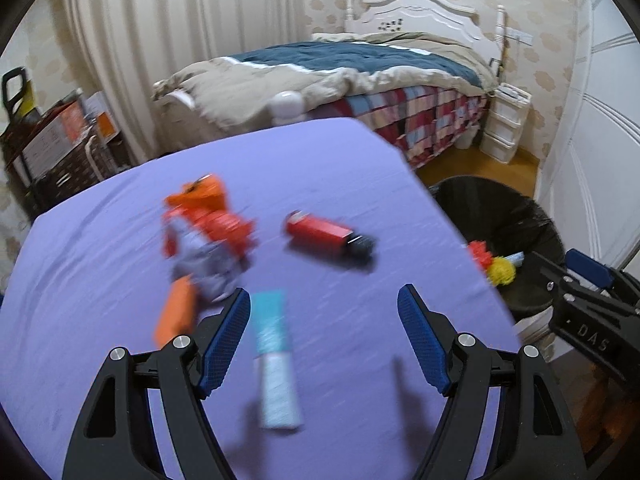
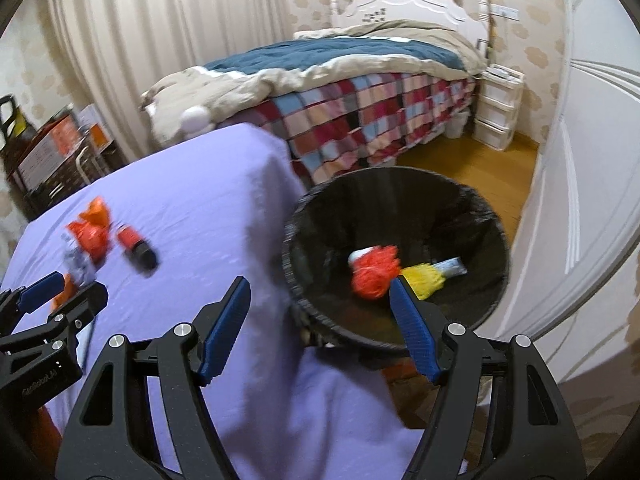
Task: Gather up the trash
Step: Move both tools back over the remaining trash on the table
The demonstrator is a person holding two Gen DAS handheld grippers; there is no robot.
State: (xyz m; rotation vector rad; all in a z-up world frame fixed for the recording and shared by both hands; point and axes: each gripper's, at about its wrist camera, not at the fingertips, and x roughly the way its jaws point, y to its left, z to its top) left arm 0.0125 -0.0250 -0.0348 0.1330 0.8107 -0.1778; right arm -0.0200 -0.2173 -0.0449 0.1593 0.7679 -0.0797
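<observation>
On the purple-covered table [image 1: 312, 160] lie several pieces of trash. They are a teal and white tube [image 1: 276, 360], a red bottle with a black cap [image 1: 326, 236], a crumpled orange and silver wrapper [image 1: 208, 228] and an orange packet [image 1: 176, 316]. My left gripper [image 1: 323, 291] hovers open above the tube, with nothing between its pads. A black bin [image 2: 440, 208] stands beside the table's right edge, holding red mesh [image 2: 374, 276], yellow mesh [image 2: 422, 282] and a small tube [image 2: 452, 266]. My right gripper [image 2: 318, 282] is open and empty over the table edge and the bin rim.
A bed [image 2: 360, 92] with a checked cover stands behind the table. White drawers [image 2: 496, 116] sit beside it. A shelf of boxes [image 1: 60, 140] is at the left, and a white door [image 2: 580, 160] at the right. Wooden floor [image 2: 472, 164] lies past the bin.
</observation>
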